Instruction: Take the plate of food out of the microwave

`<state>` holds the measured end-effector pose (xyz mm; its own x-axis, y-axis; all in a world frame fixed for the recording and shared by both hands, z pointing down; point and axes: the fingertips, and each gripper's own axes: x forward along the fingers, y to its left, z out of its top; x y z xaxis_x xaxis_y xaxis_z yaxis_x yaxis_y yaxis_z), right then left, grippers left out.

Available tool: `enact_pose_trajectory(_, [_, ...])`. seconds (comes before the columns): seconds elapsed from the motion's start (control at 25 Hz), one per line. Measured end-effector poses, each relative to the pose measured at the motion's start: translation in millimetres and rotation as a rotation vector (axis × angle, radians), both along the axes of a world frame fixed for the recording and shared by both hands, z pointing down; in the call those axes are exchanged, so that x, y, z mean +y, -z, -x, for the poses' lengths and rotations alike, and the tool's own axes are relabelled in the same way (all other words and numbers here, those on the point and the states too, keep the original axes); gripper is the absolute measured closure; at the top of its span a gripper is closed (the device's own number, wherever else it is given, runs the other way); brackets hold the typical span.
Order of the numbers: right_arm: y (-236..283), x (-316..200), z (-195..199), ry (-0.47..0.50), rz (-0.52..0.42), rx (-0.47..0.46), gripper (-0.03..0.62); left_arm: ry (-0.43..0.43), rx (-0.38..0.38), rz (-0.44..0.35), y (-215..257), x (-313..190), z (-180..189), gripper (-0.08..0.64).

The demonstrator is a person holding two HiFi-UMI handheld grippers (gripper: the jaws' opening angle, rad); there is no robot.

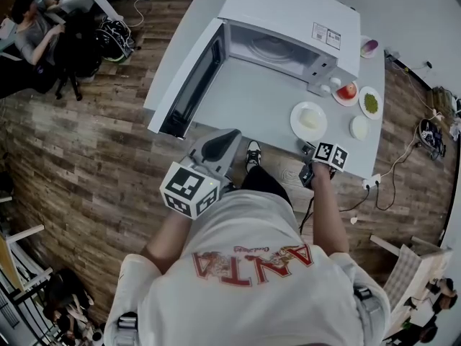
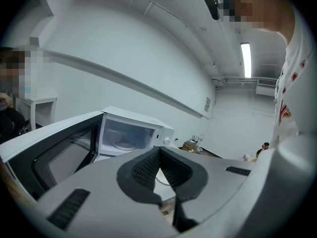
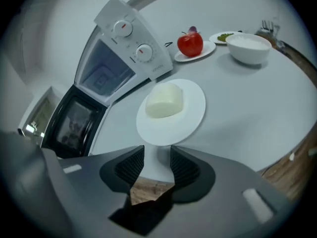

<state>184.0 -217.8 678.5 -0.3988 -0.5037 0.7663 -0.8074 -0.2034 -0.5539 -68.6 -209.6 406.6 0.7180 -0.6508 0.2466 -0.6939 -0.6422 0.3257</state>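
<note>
The white microwave point(image 1: 288, 42) stands on the white table point(image 1: 252, 99) with its door point(image 1: 191, 85) swung wide; its cavity point(image 2: 124, 135) shows only the glass turntable. The white plate point(image 1: 308, 120) with a pale bun point(image 3: 164, 100) rests on the table right of the microwave. My right gripper point(image 3: 157, 157) is open, its jaws apart just behind the plate's near rim point(image 3: 190, 110), pads not pressing it. In the head view the right gripper point(image 1: 317, 151) sits at the table's front edge. My left gripper point(image 2: 159, 155) is held off the table in front of the door, shut on nothing.
Right of the plate lie a small plate with a red apple point(image 3: 190, 43), a plate of green food point(image 1: 370, 101) and a white bowl point(image 3: 249, 47). The open door overhangs the table's left side. A seated person point(image 1: 29, 31) is far left; cables and a power strip point(image 1: 371, 184) lie on the floor.
</note>
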Motion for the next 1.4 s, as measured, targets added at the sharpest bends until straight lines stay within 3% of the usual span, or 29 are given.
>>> enact_pose_trajectory(0.12, [-0.3, 6.9, 0.2, 0.061, 0.014, 0.069, 0.456, 0.011, 0.004, -0.002, 1.7, -0.7, 3.3, 0.551])
enact_pose_trajectory(0.24, [18.4, 5.2, 5.7, 0.085, -0.041, 0.083, 0.468, 0.019, 0.005, -0.011, 4.3, -1.5, 4.6, 0.551])
enact_pose_trajectory(0.4, [76.4, -15.6, 19.5, 0.101, -0.249, 0.08, 0.589, 0.02, 0.01, -0.036, 12.1, -5.0, 2.8, 0.551])
enact_pose_trajectory(0.68, [228.4, -33.1, 78.8, 0.208, -0.674, -0.073, 0.589, 0.028, 0.032, -0.112, 43.8, -5.0, 3.8, 0.551])
enact_pose_trajectory(0.92, [326.2, -15.4, 107.2, 0.275, -0.96, -0.029, 0.591, 0.033, 0.029, -0.185, 71.3, -6.3, 5.2, 0.551])
enact_pose_trajectory(1.08, [350.3, -4.4, 106.5, 0.287, -1.031, 0.05, 0.591, 0.035, 0.04, -0.191, 76.2, -5.2, 5.4, 0.551])
enact_pose_trajectory(1.4, [351.6, 6.7, 108.4, 0.29, -1.025, 0.032, 0.591, 0.028, 0.052, -0.195, 79.9, 0.9, 5.9, 0.551])
